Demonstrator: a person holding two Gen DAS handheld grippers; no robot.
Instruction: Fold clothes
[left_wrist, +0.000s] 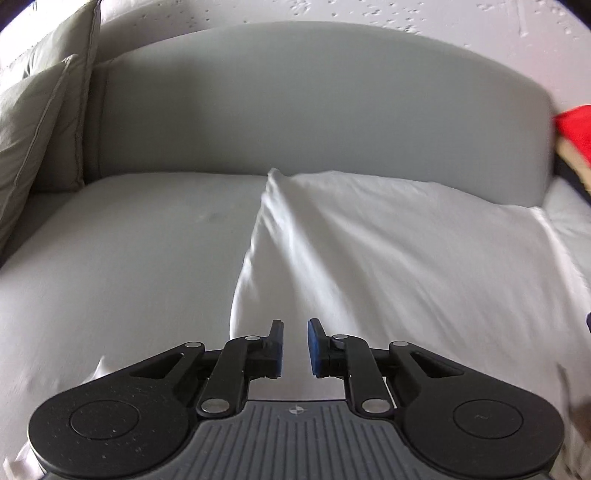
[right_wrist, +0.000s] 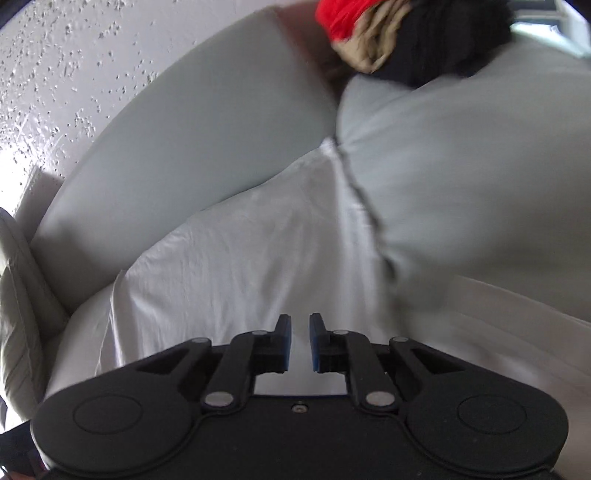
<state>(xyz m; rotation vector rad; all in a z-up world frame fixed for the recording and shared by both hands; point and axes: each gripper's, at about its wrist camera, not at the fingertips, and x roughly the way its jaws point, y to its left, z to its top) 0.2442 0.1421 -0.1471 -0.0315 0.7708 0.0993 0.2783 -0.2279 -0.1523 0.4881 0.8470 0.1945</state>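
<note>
White garment (left_wrist: 388, 251): spread on grey sofa (left_wrist: 110, 258), long axis running near to far. Left gripper (left_wrist: 295, 347), right gripper (right_wrist: 300, 341): fingers slightly apart, holding nothing. No legible writing.

A white garment (left_wrist: 388, 240) lies on a plain grey sofa (left_wrist: 129, 258); pile of red, beige, black clothes (right_wrist: 399, 33).

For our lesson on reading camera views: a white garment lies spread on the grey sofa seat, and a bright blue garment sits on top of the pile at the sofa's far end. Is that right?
Not quite. The top garment of the pile is red, not blue; the right wrist view shows it above tan and black ones. The rest stands: the white garment lies spread on the grey sofa seat.
</note>
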